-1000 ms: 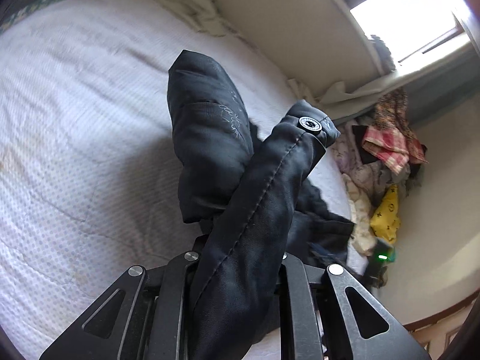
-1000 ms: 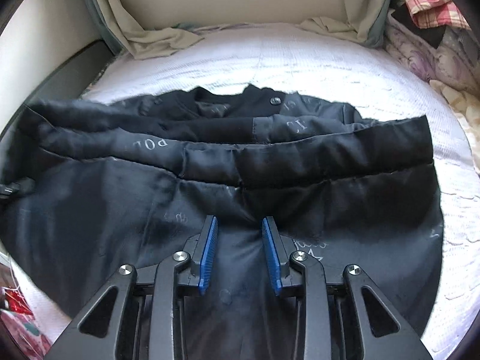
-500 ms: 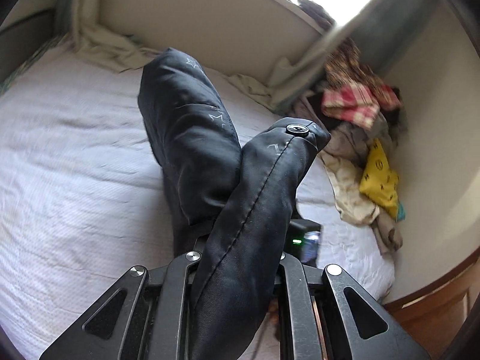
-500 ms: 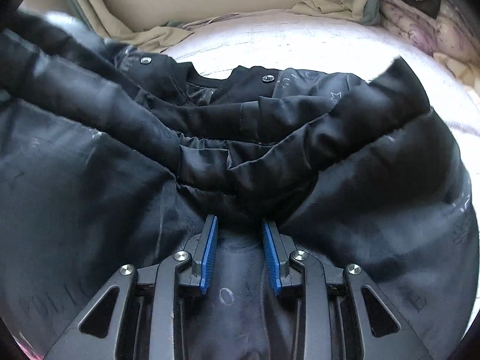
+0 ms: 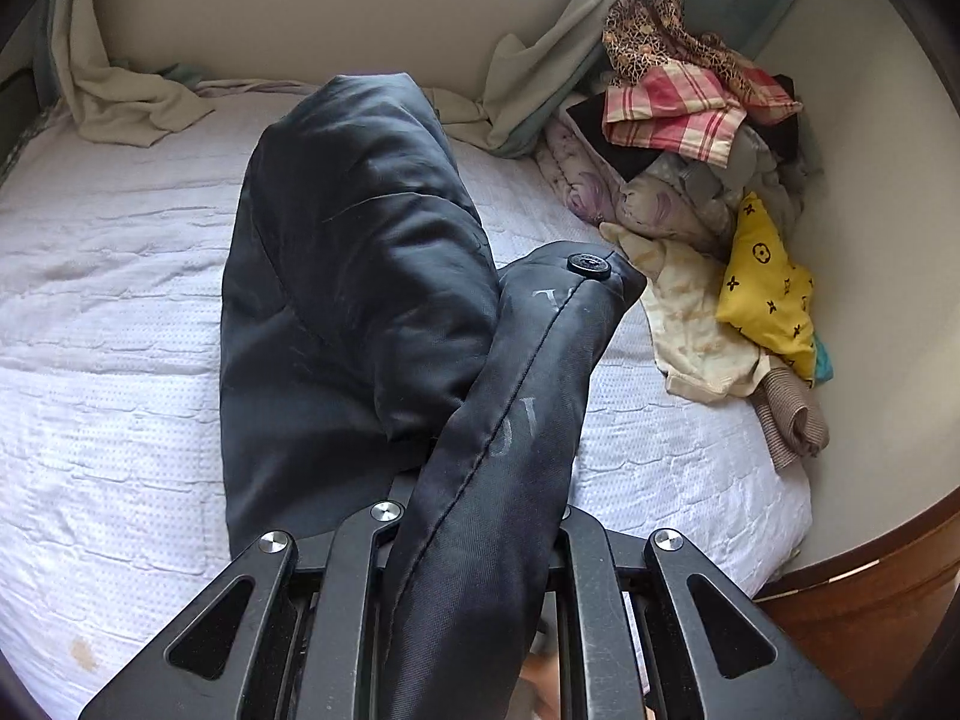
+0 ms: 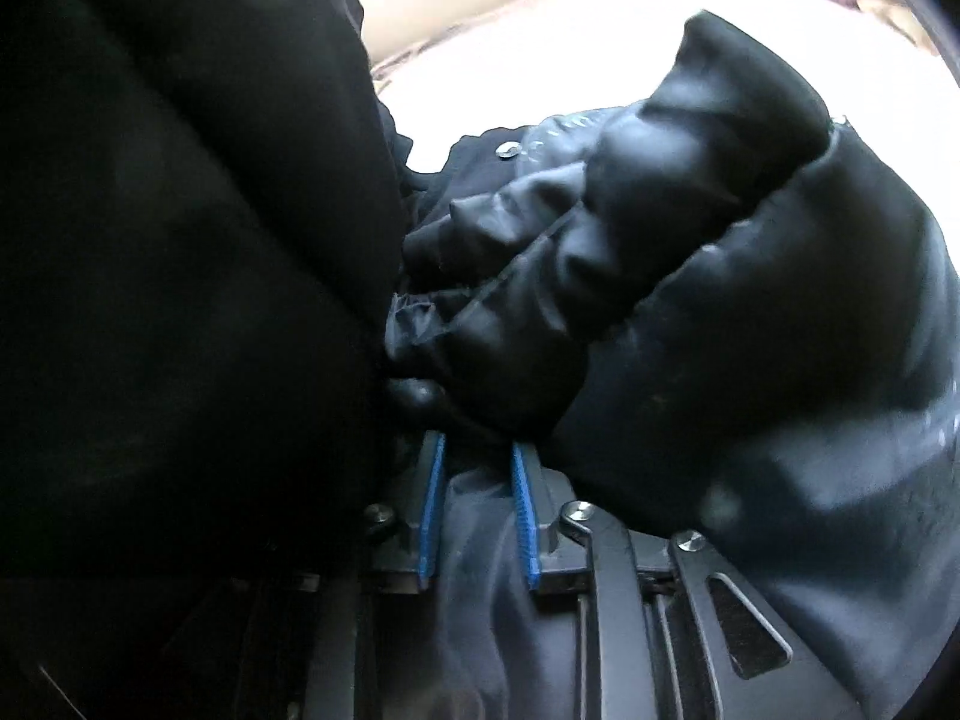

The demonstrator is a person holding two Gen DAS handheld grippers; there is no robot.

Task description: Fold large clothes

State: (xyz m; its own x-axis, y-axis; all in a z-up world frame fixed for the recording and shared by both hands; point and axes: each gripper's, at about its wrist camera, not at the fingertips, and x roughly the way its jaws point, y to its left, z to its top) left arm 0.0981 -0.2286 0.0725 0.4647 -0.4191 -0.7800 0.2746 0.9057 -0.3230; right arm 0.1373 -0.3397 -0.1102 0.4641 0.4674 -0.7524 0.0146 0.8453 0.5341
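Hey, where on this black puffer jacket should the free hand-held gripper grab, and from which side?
Probably the black puffer jacket edge with the snap button: it's a stitched, flattened hem, thinner than the puffy panels. Come from the clothes pile side, jaws straddling the seam. The left hand-held gripper is shut lower on that strip.

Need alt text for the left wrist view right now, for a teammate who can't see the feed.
The left gripper is shut on a fold of a black padded jacket, lifted over a white bedspread; a button shows on the held edge. A heap of mixed clothes lies in the far right corner against the wall.
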